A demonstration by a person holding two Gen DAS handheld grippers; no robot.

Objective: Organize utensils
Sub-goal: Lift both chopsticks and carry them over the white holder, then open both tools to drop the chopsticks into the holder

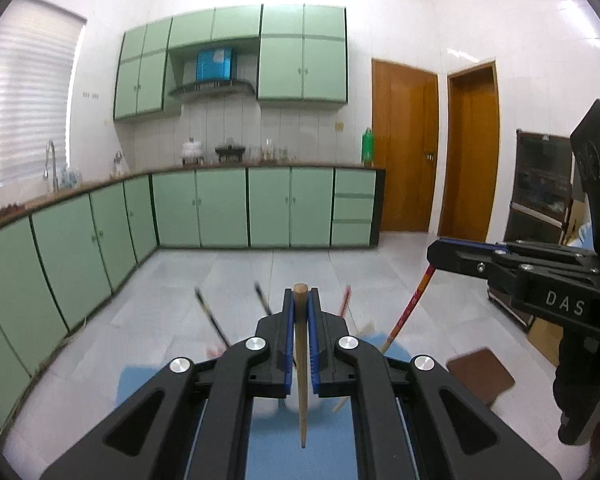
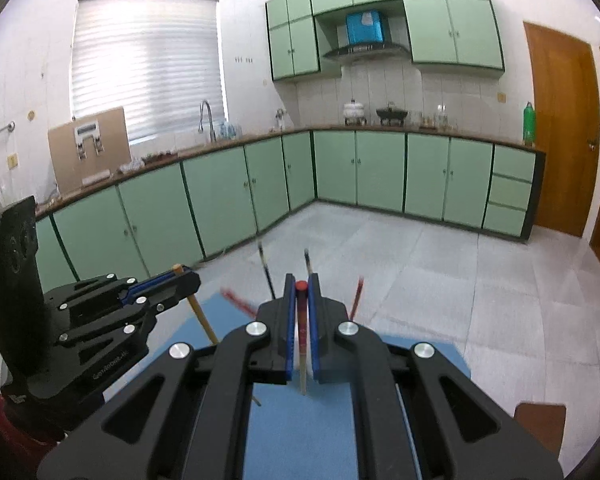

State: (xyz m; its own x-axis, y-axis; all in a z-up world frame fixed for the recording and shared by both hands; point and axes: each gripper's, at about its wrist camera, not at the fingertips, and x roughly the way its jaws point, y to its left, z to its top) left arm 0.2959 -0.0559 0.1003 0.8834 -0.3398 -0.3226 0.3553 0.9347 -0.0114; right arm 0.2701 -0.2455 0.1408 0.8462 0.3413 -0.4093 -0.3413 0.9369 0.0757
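Over the blue mat: two handheld grippers raised side by side, each pinching one chopstick.
Left gripper point(image 1: 301, 300): jaws pressed together on a plain wooden chopstick point(image 1: 301, 364), gripped near its blunt top end, tapered tip hanging down toward the camera.
Right gripper point(image 2: 301, 286): jaws pressed together on a red-topped chopstick point(image 2: 301, 336), red at the blunt end, fading to pale wood at the tip.
Cross-views: right gripper seen at the right edge of the left camera, red shaft slanting down from it; left gripper seen at the left edge of the right camera, wooden shaft slanting down likewise.
Blue mat point(image 2: 300, 432): below both tools, at the bottom of both views.
Other chopsticks: dark ones point(image 2: 266, 270) and red ones point(image 2: 356, 296) poking up just ahead of the grippers, blurred; possibly standing in a pale holder point(image 1: 268, 404), mostly hidden behind the left tool.
Backdrop: green cabinets point(image 1: 220, 208) under a wooden counter, grey tiled floor point(image 2: 420, 264), brown doors point(image 1: 404, 148), window blinds point(image 2: 148, 52).
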